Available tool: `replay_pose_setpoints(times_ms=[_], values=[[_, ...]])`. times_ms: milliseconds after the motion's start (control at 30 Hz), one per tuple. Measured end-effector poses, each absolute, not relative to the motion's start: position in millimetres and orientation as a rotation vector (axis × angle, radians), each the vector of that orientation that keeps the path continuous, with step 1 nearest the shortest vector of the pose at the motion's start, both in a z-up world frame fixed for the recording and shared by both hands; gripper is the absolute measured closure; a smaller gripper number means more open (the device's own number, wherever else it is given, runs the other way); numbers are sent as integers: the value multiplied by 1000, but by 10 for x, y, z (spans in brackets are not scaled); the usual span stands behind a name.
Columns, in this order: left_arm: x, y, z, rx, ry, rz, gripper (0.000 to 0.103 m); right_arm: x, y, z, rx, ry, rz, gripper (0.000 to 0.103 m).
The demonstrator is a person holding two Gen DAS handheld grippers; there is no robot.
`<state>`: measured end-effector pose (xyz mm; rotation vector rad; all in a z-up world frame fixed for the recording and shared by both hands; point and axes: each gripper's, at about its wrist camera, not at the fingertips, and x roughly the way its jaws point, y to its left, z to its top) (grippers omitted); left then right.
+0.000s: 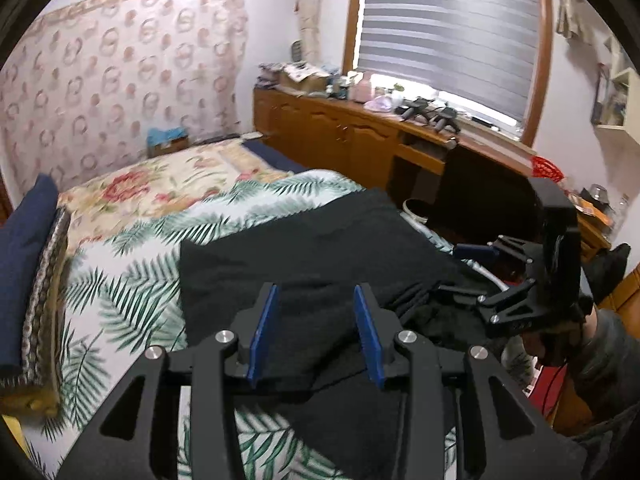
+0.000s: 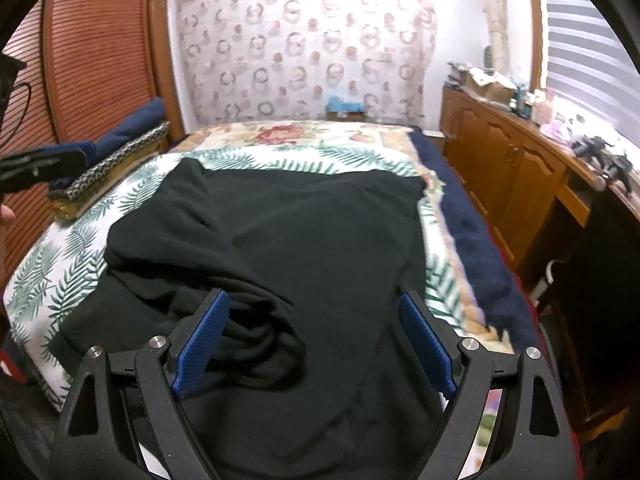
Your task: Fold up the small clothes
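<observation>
A black garment [image 2: 304,240] lies spread on the bed over a leaf-print sheet [image 2: 60,264], with bunched folds near its front left. It also shows in the left wrist view [image 1: 320,248]. My left gripper [image 1: 316,296] is open just above the garment's near edge, cloth lying between its blue pads without being pinched. My right gripper [image 2: 312,308] is wide open over the garment's front part, holding nothing. The right gripper also shows in the left wrist view [image 1: 472,272] at the garment's right side. The left gripper's tip shows at the far left of the right wrist view [image 2: 40,164].
A floral cover [image 2: 304,136] lies on the far half of the bed. Navy pillows [image 1: 24,264] lie at the bed's left side. A wooden cabinet [image 1: 352,136] with clutter runs under the window on the right. A navy blanket [image 2: 476,240] edges the bed's right side.
</observation>
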<state>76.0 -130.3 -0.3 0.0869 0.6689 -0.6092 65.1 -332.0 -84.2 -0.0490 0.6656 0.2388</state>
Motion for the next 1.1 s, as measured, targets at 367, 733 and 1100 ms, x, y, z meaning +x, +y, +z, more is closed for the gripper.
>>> replay_pose_setpoints(times_ms=[367,733,1100], values=[[855,-942,-452,3,755,-530,65,986,-3045,-1041,-78,766,351,18],[818,-810,-473,-22,746,-516,65,950,-2878,-1111,-122,840,445,74],[792,-801,-403,-31,713,-508,65,602,-3047,-551,-90,647,432,92]])
